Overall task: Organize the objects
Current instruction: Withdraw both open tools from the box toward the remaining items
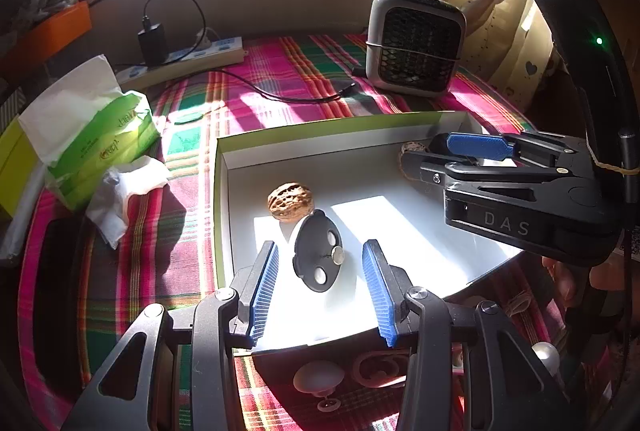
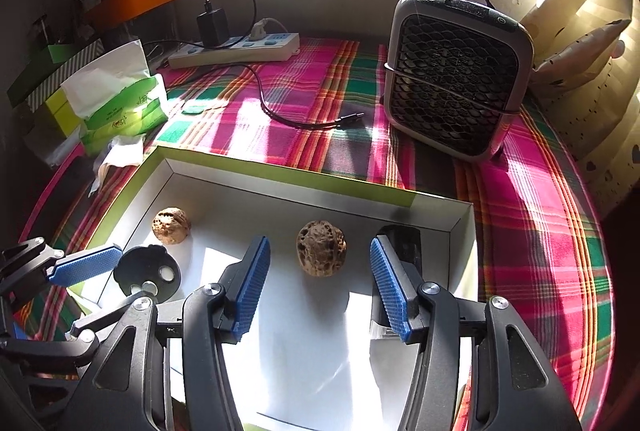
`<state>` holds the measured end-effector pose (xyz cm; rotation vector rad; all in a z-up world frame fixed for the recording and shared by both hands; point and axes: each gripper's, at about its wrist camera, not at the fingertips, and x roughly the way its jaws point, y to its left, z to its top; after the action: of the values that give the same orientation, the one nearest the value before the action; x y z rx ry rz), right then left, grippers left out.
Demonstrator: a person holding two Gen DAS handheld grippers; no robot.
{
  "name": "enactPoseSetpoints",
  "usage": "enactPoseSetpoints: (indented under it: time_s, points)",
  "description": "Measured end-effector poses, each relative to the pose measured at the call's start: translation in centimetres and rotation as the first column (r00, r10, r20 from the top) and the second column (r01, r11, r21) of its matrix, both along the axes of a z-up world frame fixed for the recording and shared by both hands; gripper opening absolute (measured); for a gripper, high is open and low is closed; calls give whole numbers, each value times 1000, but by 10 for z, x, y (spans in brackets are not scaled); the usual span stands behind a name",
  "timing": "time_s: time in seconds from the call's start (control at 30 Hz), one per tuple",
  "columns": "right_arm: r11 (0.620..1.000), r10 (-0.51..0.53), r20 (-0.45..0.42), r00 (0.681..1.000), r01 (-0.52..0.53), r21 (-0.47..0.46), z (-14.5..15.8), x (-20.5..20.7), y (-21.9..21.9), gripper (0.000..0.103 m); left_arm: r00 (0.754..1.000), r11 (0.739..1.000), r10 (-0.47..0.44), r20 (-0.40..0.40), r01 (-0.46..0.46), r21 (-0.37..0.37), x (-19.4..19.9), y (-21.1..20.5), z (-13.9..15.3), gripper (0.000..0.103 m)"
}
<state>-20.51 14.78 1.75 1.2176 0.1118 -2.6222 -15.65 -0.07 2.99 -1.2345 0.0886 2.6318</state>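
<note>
Two walnuts [image 2: 321,247] and a black disc [image 1: 318,257] lie in the tray [image 2: 280,173], both claws [image 2: 320,287] wide

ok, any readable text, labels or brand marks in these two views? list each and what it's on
"DAS": raised letters on the body of the right gripper, seen in the left wrist view.
Green tissue pack: printed text and a logo, mirrored or blurred in both views, not readable.
Power strip: no legible markings.
Fan: small icons on top, too small to read.
Nothing else carries text that I can make out.
</note>
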Motion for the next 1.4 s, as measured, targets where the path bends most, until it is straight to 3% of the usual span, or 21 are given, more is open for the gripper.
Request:
enactPoseSetpoints:
  time_s: [0.5, 0.9, 1.4]
  points:
    - [999, -27, -52, 998, 26, -23, 14, 42, -2, 54, 998, 1000, 23, -63, -24, -8, 32, -9, 10, 41]
    - [998, -62, -91, 994, 61, -23, 19, 95, -9, 54, 995, 1000, 13, -103, -11, 26, 61, -32, 18, 41]
    - [992, -122, -63, 991, 119, -44, 6, 143, -3, 55, 997, 998, -13, -70, 18, 65, 86, -56, 1, 42]
